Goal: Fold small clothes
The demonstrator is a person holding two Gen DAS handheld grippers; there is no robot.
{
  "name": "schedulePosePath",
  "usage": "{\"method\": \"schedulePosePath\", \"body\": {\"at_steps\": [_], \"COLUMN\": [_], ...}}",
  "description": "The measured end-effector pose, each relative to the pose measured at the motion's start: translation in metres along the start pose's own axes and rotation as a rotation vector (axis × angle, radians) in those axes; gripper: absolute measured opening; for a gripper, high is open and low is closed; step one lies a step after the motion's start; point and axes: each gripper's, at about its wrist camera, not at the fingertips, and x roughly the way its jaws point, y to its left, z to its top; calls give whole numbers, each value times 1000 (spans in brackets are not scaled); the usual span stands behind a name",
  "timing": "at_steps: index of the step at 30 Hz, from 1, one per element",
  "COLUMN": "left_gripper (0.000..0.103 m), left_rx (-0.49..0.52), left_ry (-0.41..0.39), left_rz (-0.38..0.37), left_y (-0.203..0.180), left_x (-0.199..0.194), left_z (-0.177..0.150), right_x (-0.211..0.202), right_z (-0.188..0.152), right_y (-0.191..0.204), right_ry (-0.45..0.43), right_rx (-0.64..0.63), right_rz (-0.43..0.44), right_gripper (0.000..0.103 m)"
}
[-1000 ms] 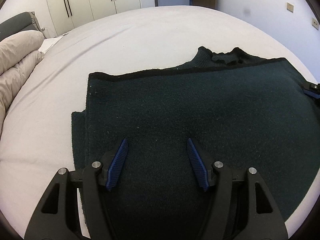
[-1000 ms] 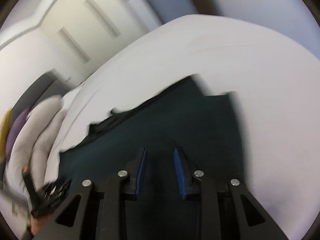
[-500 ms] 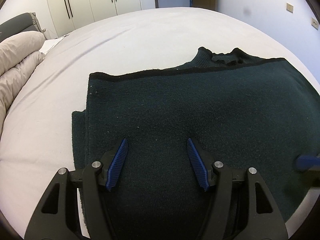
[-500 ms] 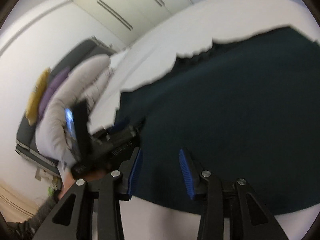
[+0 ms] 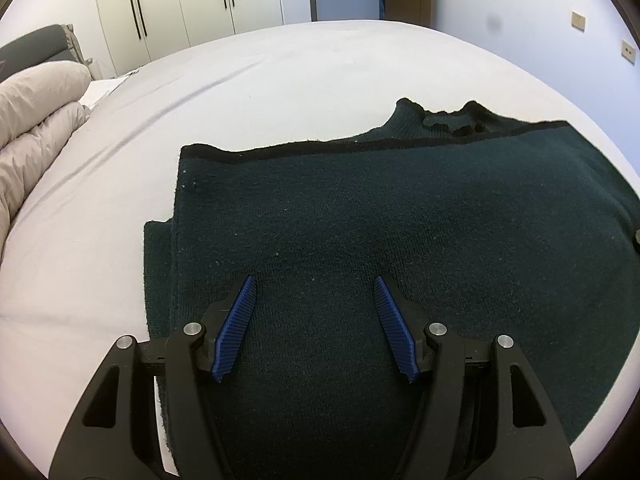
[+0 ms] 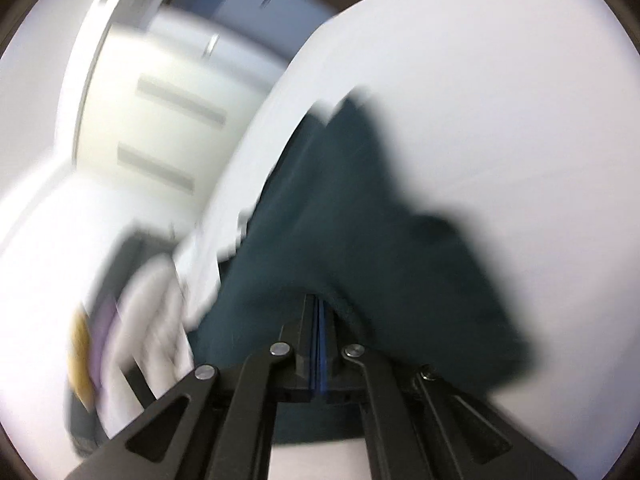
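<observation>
Here the left gripper [image 5: 314, 284] hovers with its blue ribbed fingers [image 5: 236, 326] spread wide and nothing between them, both tips poised over the dark green sweater [image 5: 400, 240] without pinching it. In the left wrist view the sweater fills the picture from the centre out toward three and five o'clock, lying folded and flat on the white bed [image 5: 280, 92]. Its black-trimmed hem runs across from nine toward two o'clock, and the ribbed collar [image 5: 440, 120] peeks out beyond that hem at about one o'clock. A lower layer of the knit sticks out a little at the nine o'clock side. Farther off, a pale duvet [image 5: 36, 120] is bunched at ten o'clock, and white wardrobe doors [image 5: 180, 0] stand at eleven to twelve o'clock.

The right gripper [image 6: 320, 320] has its fingers pressed together, the blue pads meeting in a thin line, and the sweater's [image 6: 340, 220] fabric drapes directly over their tips; the view is heavily blurred, so I cannot tell for certain how much cloth sits between the pads. From the fingers the knit rises toward twelve o'clock and spreads toward four o'clock over the bed [image 6: 500, 100]. Smeared bedding [image 6: 152, 320] lies at eight o'clock.
</observation>
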Motion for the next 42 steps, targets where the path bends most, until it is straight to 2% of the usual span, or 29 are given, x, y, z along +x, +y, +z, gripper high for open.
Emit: {"method": "schedulePosePath", "body": {"at_steps": [2, 3, 4, 5, 6, 7, 8, 9, 11, 12, 15, 16, 17, 18, 19, 21, 23, 33, 38, 39, 40, 41, 42], "left_gripper": [61, 59, 59, 59, 59, 59, 59, 59, 59, 59, 55, 46, 39, 33, 32, 27, 23, 13, 13, 13, 13, 13, 13], "left_rx": [-36, -60, -91, -111, -132, -158, -177, -190, -217, -231, -273, -288, -304, -313, -324, -364, -395, -519, -539, -547, -559, -586, -604], "left_ry": [15, 22, 27, 28, 22, 15, 17, 20, 43, 66, 94, 93, 102, 108, 106, 107, 97, 65, 51, 53, 55, 57, 58], "left_rz": [7, 5, -24, -58, -92, -151, -237, -300, -421, -450, -445, -452, -448, -443, -445, -460, -473, -553, -554, -530, -522, -535, -537], "left_y": [4, 5, 4, 2, -2, -9, -21, -31, -52, -60, -59, -54, -46, -40, -33, -18, -4, 67, 81, 84, 84, 89, 94], "left_x": [-9, -16, -27, -37, -46, -58, -68, -72, -71, -65, -50, -49, -47, -46, -46, -44, -43, -45, -50, -50, -45, -45, -49], "left_z": [1, 1, -1, -3, -6, -11, -16, -19, -26, -30, -42, -45, -47, -48, -50, -55, -63, -98, -103, -105, -102, -104, -106], "right_x": [-16, -19, -21, -23, -24, -23, -22, -22, 0, 12, 44, 52, 57, 58, 59, 56, 39, -29, -48, -53, -63, -67, -74], "right_z": [2, 2, 1, -1, -3, -8, -15, -23, -49, -60, -90, -94, -95, -93, -88, -78, -63, 7, 17, 17, 15, 15, 14], "right_y": [-13, -15, -15, -9, -1, 10, 22, 30, 60, 71, 90, 90, 87, 83, 76, 64, 49, -19, -20, -21, -23, -23, -21], "right_ry": [-79, -90, -97, -94, -87, -78, -67, -45, 68, 107, 238, 263, 267, 264, 266, 240, 184, -70, -144, -165, -185, -198, -208], "right_rx": [33, 41, 46, 24, -6, -36, -56, -69, -120, -139, -166, -169, -177, -168, -139, -78, -56, 76, 77, 91, 102, 108, 112], "right_rz": [-24, -14, -8, -32, -51, -51, -20, 21, 80, 86, 89, 89, 74, 58, 49, 46, 13, -41, -90, -108, -140, -143, -135], "right_gripper": [0, 0, 0, 4, 18, 28, 39, 42, 42, 42, 42, 40, 32, 18, 14, 4, 0, 0, 0, 4, 4, 8, 22]}}
